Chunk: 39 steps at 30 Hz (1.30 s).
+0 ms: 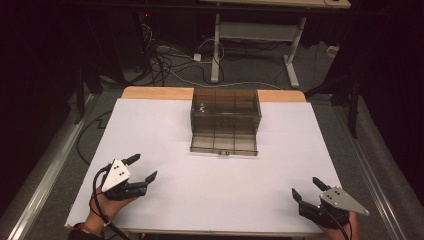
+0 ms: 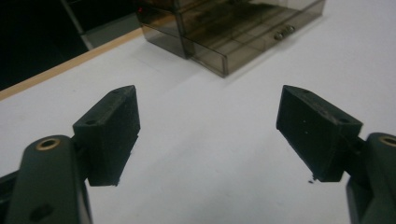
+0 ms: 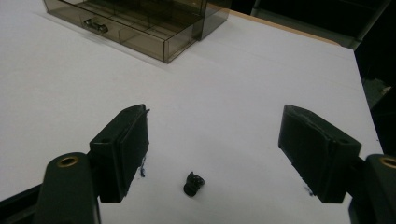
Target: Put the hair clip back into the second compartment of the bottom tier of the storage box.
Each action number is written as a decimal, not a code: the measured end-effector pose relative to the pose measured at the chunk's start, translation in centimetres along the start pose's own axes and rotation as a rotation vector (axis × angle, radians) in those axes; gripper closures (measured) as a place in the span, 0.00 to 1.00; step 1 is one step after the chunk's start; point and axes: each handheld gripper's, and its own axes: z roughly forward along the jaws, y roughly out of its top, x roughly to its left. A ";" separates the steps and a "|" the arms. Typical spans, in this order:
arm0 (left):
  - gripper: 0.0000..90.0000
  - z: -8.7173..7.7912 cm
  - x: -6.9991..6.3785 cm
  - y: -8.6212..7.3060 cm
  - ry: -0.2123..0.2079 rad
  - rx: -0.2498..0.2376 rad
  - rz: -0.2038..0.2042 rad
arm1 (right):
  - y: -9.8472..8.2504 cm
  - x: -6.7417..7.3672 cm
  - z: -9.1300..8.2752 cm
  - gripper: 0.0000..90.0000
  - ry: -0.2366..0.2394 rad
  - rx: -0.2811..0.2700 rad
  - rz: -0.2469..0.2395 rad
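small black part [image 3: 193, 183] | lying on white table [image 1: 165, 130] btwn right gripper [image 3: 212, 140] jaws, untouched | we're holding both wide apart, left gripper [image 2: 208, 123] too, nothing gripped | smoky drawer box [image 1: 225, 120] w/ drawer [image 1: 224, 142] pulled out far off | pick & stow prob. left

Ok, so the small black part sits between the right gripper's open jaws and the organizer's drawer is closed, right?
Not quite: the drawer of the smoky organizer box is pulled open, as the high view shows. The small black part does lie between the open right gripper.

Dim room, cables [image 1: 165, 62] on floor [image 1: 250, 70]
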 end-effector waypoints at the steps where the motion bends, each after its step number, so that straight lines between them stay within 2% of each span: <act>1: 0.19 0.0 0.0 0.0 0.000 0.000 0.000 | 0.0 0.0 0.0 0.27 0.002 -0.002 -0.002; 2: 0.18 0.0 -0.1 -0.3 -0.009 0.009 0.001 | -0.1 0.1 0.1 0.27 0.006 0.001 0.000; 3: 0.18 0.1 -0.2 -0.4 0.002 0.020 0.004 | -0.1 0.1 0.1 0.27 0.008 0.003 -0.001; 4: 0.18 0.2 -0.6 -0.6 -0.011 0.036 0.008 | -0.2 0.2 0.1 0.27 0.007 0.006 -0.007; 6: 0.18 0.2 -0.8 -0.6 -0.011 0.037 0.018 | -0.2 0.3 0.0 0.27 0.003 0.015 -0.019; 7: 0.18 0.2 -1.1 -0.7 -0.028 0.033 0.020 | -0.2 0.4 0.0 0.27 0.003 0.020 -0.015; 8: 0.18 0.2 -1.2 -0.7 -0.027 0.035 0.022 | -0.2 0.4 0.1 0.27 0.005 0.032 -0.006; 10: 0.18 0.2 -1.2 -0.8 -0.026 0.040 0.024 | -0.2 0.6 0.4 0.30 -0.008 0.067 -0.012; 14: 0.18 0.3 -1.4 -1.1 -0.025 0.065 0.033 | -0.7 0.9 0.9 0.37 0.004 0.146 -0.008; 16: 0.18 0.3 -1.4 -1.2 -0.030 0.080 0.017 | -1.0 1.0 1.3 0.44 0.025 0.190 -0.006; 19: 0.18 0.5 -1.5 -1.4 -0.036 0.096 -0.001 | -1.3 0.8 1.8 0.45 0.047 0.236 0.037; 22: 0.18 0.6 -1.6 -1.6 -0.039 0.108 0.012 | -1.6 0.5 2.2 0.47 0.042 0.271 0.059; 27: 0.19 0.8 -1.7 -1.8 -0.040 0.126 0.014 | -1.4 0.2 2.4 0.50 0.064 0.287 0.094; 30: 0.19 0.9 -1.9 -2.0 -0.045 0.143 0.030 | -1.2 0.0 2.7 0.61 0.049 0.299 0.126; 35: 0.19 1.0 -2.0 -2.1 -0.047 0.152 0.030 | -0.9 -0.1 3.0 0.70 0.038 0.305 0.123; 39: 0.19 1.1 -2.0 -2.3 -0.049 0.162 0.037 | -0.9 0.0 3.0 0.82 0.041 0.304 0.125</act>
